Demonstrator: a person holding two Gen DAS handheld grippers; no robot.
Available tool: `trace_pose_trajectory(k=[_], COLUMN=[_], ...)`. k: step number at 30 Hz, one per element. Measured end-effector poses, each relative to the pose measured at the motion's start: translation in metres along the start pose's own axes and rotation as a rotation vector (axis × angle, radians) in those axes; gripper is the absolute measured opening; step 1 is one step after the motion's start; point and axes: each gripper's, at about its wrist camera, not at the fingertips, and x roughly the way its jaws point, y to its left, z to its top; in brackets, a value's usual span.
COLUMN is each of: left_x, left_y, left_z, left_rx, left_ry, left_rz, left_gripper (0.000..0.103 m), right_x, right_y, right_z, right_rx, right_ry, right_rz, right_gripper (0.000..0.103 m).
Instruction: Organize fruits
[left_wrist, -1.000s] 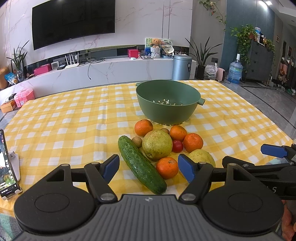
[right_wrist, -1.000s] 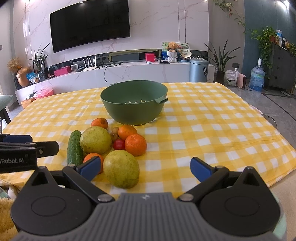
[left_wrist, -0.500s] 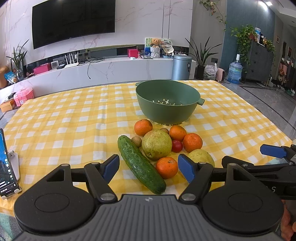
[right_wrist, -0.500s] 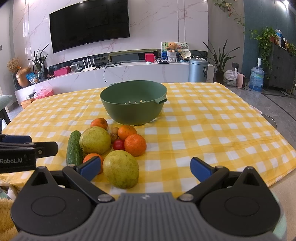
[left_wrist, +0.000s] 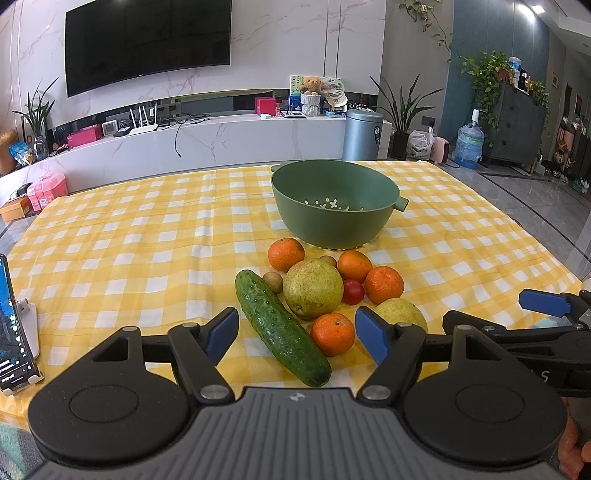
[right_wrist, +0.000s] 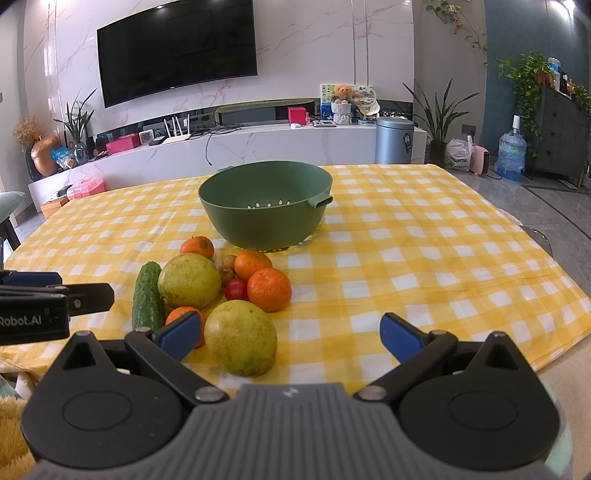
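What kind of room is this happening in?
Most likely a home living room: a wall-mounted TV, a marble media shelf with a teddy bear, and a table under a yellow checked tablecloth.

The left gripper (left_wrist: 296, 334) is held low at the near edge of the table, level, jaws spread wide with nothing between the blue pads (left_wrist: 221, 334). The right gripper (right_wrist: 290, 335) sits beside it, equally wide and empty. At the left view's lower right corner, what looks like a hand (left_wrist: 571, 448) grips the right tool.

fruits (left_wrist: 314, 291) before colander (left_wrist: 334, 203); cucumber (left_wrist: 280, 326) leftmost
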Motion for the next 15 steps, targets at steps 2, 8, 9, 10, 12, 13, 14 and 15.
trace_pose_trajectory(k=[2, 8, 9, 10, 12, 13, 14, 15], left_x=[-0.0002, -0.0004, -0.0007, -0.0011, -0.001, -0.0011, -0.0011, -0.001], left_y=[0.0, 0.0004, -0.0005, -0.0011, -0.0018, -0.0011, -0.001, -0.0012], left_z=[0.0001, 0.0003, -0.0001, -0.0003, -0.0006, -0.0003, -0.0003, -0.0004], left_rx=[0.0, -0.001, -0.001, 0.0, -0.001, 0.0, -0.001, -0.001], left_ry=[0.001, 0.0, -0.001, -0.001, -0.001, -0.001, -0.001, 0.0], left_rz=[-0.001, -0.001, -0.002, -0.002, -0.002, -0.001, -0.001, -0.001], left_gripper=[0.085, 0.085, 0.085, 0.085, 0.085, 0.085, 0.085, 0.085], right_x=[-0.0003, -0.0001, -0.0001, -0.0002, -0.0002, -0.0002, -0.0001, -0.0002], right_y=[0.0, -0.0002, -0.0002, -0.0003, -0.0003, -0.0002, -0.0002, -0.0003], right_z=[-0.0001, -0.0001, -0.0002, -0.0002, -0.0002, -0.0002, -0.0003, -0.0002], right_rx=[0.0, -0.001, -0.001, -0.001, -0.001, -0.001, -0.001, -0.001], right_ry=[-0.001, 0.0, 0.0, -0.001, 0.0, 0.0, 0.0, -0.001], right_rz=[0.0, 0.0, 0.0, 0.0, 0.001, 0.0, 0.0, 0.001], right_gripper=[0.099, 0.099, 0.099, 0.099, 0.099, 0.099, 0.099, 0.099])
